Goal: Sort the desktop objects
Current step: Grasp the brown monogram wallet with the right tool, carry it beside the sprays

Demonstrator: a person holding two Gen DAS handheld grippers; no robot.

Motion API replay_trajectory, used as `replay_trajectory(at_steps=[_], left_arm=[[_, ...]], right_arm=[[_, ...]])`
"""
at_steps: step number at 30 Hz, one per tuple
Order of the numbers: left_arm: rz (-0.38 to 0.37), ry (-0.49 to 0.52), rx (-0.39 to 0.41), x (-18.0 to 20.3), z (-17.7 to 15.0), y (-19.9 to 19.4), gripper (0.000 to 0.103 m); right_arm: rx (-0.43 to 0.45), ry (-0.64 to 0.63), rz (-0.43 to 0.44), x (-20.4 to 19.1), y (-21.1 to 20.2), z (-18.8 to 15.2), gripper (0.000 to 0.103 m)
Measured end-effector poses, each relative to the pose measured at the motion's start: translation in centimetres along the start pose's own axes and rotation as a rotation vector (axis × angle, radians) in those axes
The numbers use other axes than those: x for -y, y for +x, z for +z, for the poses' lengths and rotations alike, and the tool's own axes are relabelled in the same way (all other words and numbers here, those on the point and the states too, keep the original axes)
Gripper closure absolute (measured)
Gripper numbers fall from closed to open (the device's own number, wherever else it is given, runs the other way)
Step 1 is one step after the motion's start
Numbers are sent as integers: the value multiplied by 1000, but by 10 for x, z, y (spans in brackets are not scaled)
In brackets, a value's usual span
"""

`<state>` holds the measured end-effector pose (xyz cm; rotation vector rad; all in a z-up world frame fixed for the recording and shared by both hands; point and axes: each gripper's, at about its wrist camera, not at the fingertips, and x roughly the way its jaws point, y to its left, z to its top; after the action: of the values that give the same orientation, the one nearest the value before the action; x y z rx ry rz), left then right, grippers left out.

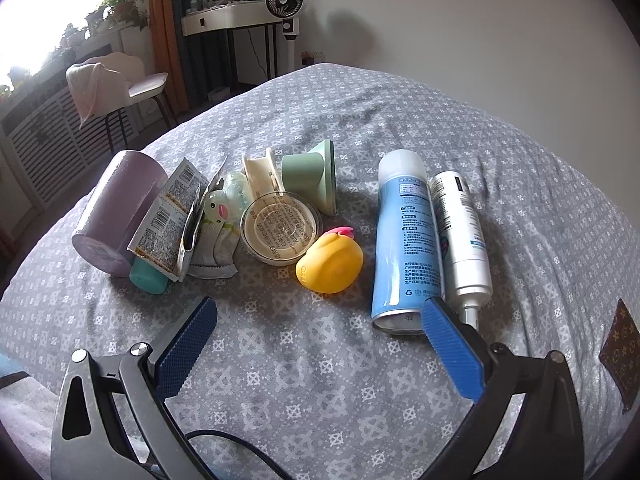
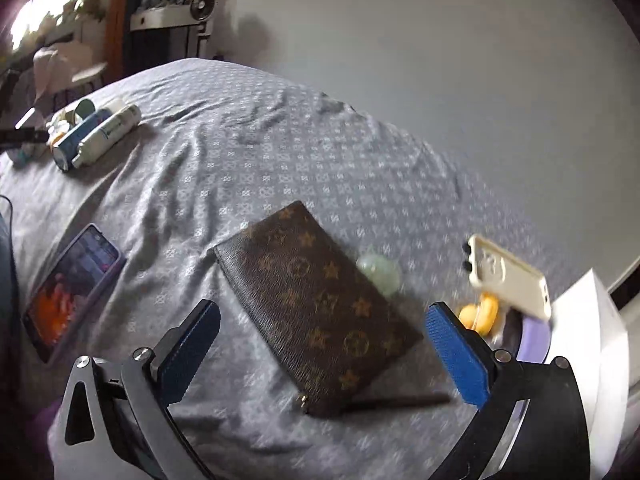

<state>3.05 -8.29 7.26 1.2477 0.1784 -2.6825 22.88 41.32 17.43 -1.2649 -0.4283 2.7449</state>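
Brown monogram pouch [image 2: 320,312] flat on grey bedspread [image 2: 280,152], between right gripper [image 2: 320,332] pads, untouched; jaws wide, empty. Phone [image 2: 72,288] left of pouch. Left gripper [image 1: 316,332] spread, empty, over bedspread; blue spray can [image 1: 408,240], white bottle [image 1: 464,232] lying by its right pad; yellow duck [image 1: 330,264] beyond.

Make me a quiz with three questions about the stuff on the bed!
1. Where does the blue spray can lie?
A. Beside the white bottle
B. On the chair
C. Inside the purple cup

2. What colour is the duck-shaped toy?
A. Red
B. Yellow
C. Black

3. How is the right tool over the brown wallet?
A. Shut on the wallet
B. Open, holding nothing
C. Shut on a phone

Answers: 1 A, they lie side by side on the grey bedspread; 2 B, its body is bright yellow; 3 B, its blue fingers stand wide apart.
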Motion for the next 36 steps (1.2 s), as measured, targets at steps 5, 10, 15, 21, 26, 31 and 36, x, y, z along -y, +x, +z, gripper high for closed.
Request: replay_trajectory(at_steps=[5, 10, 15, 21, 26, 31, 36], left_arm=[[-8, -11, -4, -2, 0, 0, 0], [-10, -6, -28, 0, 0, 6, 0], [-9, -5, -38, 0, 0, 10, 0], [-21, -33, -38, -6, -1, 9, 0], [-26, -32, -61, -6, 0, 15, 0], [-27, -29, -68, -5, -2, 15, 0], [-31, -40, -66, -7, -4, 12, 0]], right_arm=[[-168, -67, 67, 6, 55, 4, 0], [-225, -133, 107, 3, 91, 0, 0], [-245, -120, 123, -6, 113, 15, 0], [-307, -99, 180, -7, 104, 11, 0], [-394, -173, 179, -26, 83, -26, 0], [-379, -52, 433, -29, 49, -16, 0], [-332, -121, 169, -21, 49, -14, 0]])
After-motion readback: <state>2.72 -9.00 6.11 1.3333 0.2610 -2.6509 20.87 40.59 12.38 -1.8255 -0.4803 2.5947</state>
